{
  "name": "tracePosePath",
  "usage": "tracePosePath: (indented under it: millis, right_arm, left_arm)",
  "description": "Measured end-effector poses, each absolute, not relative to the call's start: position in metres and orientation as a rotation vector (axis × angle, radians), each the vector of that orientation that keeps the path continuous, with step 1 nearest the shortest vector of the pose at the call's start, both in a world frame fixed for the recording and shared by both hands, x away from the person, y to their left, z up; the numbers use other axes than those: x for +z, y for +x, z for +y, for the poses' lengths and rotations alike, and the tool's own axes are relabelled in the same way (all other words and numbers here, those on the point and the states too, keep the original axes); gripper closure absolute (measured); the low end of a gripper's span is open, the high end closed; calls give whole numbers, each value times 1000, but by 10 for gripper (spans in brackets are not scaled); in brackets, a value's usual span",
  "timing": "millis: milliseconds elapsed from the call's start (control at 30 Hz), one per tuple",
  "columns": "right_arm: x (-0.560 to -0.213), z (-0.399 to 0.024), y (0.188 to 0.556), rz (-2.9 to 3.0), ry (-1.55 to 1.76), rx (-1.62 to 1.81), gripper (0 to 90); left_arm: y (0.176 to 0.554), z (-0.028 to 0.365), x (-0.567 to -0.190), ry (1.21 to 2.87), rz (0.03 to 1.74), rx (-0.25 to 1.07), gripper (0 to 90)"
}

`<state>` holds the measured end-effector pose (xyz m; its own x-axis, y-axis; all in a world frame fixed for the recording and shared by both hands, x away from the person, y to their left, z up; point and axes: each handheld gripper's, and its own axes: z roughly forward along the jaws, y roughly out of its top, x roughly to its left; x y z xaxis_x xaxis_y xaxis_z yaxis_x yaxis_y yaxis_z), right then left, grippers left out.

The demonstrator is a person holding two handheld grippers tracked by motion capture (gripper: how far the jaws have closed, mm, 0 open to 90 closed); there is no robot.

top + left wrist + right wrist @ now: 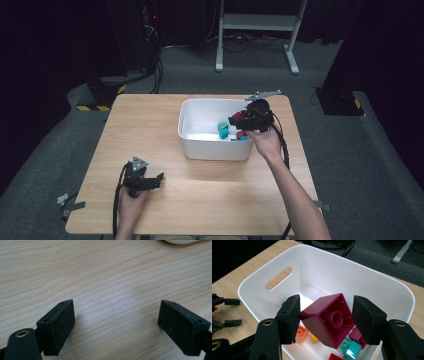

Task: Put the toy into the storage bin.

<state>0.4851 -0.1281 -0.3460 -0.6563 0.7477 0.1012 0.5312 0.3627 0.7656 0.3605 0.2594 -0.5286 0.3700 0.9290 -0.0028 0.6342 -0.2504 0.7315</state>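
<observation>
Holding a magenta block [329, 322] between its jaws, right gripper [325, 320] over the white bin [387, 287]; block tilted, hollow underside facing the camera in the right gripper view, pads pressed to two opposite sides; in the high view the gripper [240, 121] sits above the bin's right half. Bin: white, rounded corners, slot handle [279, 278] in one wall; standing on the wooden table [150, 120], towards its far right. Contents on the bin floor: teal block [350, 350], orange block [301, 333], red block [337, 357], a further magenta block [358, 336]. Left gripper [159, 178]: near the table's front left corner, well apart from the bin; jaws wide apart, nothing between them, bare wood below in the left gripper view [116, 325].
</observation>
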Motion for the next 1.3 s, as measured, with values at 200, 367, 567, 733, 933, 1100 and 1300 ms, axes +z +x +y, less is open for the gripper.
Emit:
tracePosePath:
  millis: [200, 367, 567, 733, 933, 1100, 1300]
  right_arm:
    - [-347, -122, 491, 2362, 1150, 1168, 409]
    - [-353, -118, 497, 2377, 1158, 1144, 408]
    - [-361, -115, 505, 2379, 1198, 1124, 407]
    - [-366, -113, 511, 2388, 1213, 1093, 407]
    - [-372, -108, 516, 2396, 1226, 1064, 402]
    - [-376, -105, 517, 2423, 1213, 1042, 388]
    - [-373, -107, 515, 2410, 1199, 1067, 381]
  left_arm:
    - [360, 259, -529, 1983, 1347, 582, 146]
    - [360, 259, -529, 1983, 1347, 582, 146]
    - [360, 259, -529, 1983, 1347, 582, 146]
    - [360, 259, -529, 1983, 1347, 582, 146]
    - [360, 259, -529, 1983, 1347, 583, 146]
    - [360, 259, -529, 1984, 1347, 582, 146]
    - [360, 259, -529, 1983, 1347, 582, 146]
